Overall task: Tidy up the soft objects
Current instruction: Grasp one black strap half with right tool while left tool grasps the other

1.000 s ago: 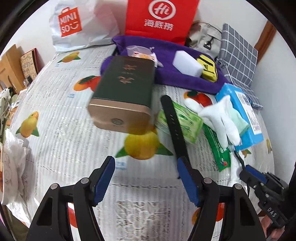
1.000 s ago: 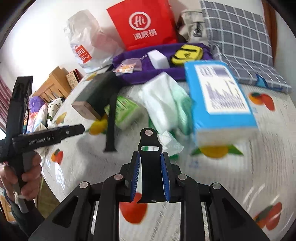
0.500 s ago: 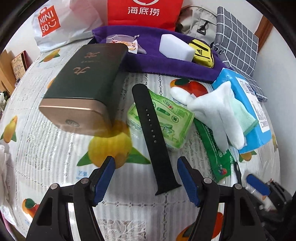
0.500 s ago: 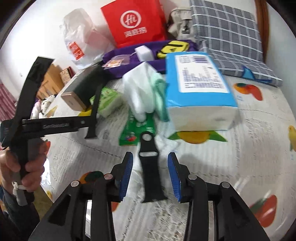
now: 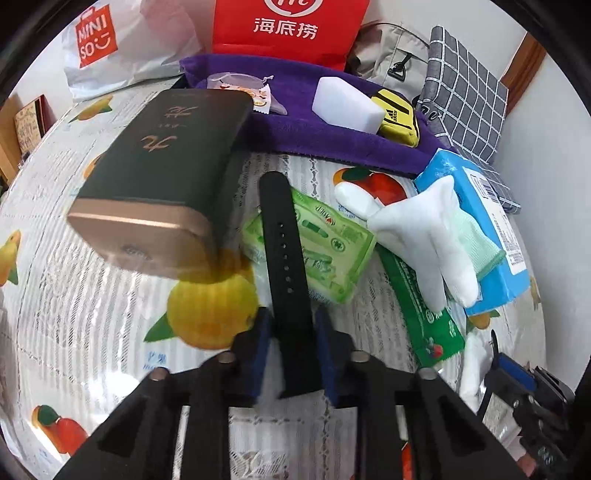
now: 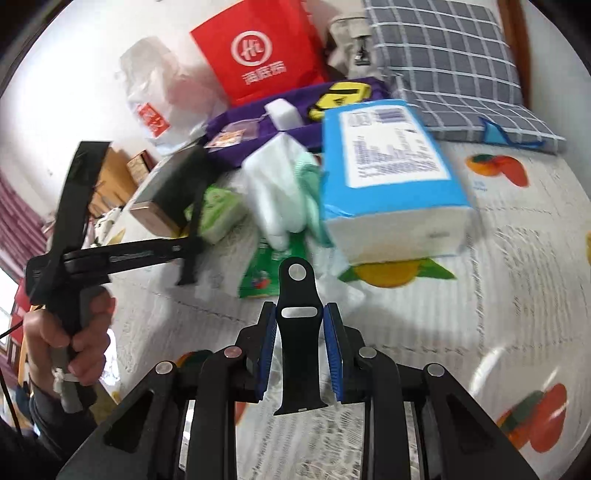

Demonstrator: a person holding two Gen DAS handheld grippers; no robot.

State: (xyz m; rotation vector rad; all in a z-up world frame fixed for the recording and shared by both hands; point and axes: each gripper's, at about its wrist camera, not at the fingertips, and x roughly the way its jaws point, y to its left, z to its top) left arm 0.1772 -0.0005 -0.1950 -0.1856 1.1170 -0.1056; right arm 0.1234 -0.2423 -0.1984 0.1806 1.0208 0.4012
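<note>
A long black watch strap with holes (image 5: pixel 282 254) lies across a green tissue pack (image 5: pixel 314 243); my left gripper (image 5: pixel 291 332) is shut on its near end. It shows small in the right wrist view (image 6: pixel 192 236), with the left gripper (image 6: pixel 184 247) beside it. My right gripper (image 6: pixel 300 332) is shut on a short black strap half with a metal stud (image 6: pixel 299 325), just above the fruit-print tablecloth (image 6: pixel 498 280). White gloves (image 5: pixel 428 236) lie on a blue tissue pack (image 5: pixel 491 236). A purple towel (image 5: pixel 314 133) at the back holds a white sponge (image 5: pixel 347 103) and a yellow pouch (image 5: pixel 397 122).
A dark green and gold box (image 5: pixel 162 173) lies left of the strap. A green packet (image 5: pixel 421 314) lies by the gloves. A red bag (image 5: pixel 284 26), a white Miniso bag (image 5: pixel 107 40) and a grey checked cushion (image 5: pixel 461 96) stand at the back.
Both grippers were open half a second ago. Each has now shut on its strap piece, the left after moving forward to the long strap's end.
</note>
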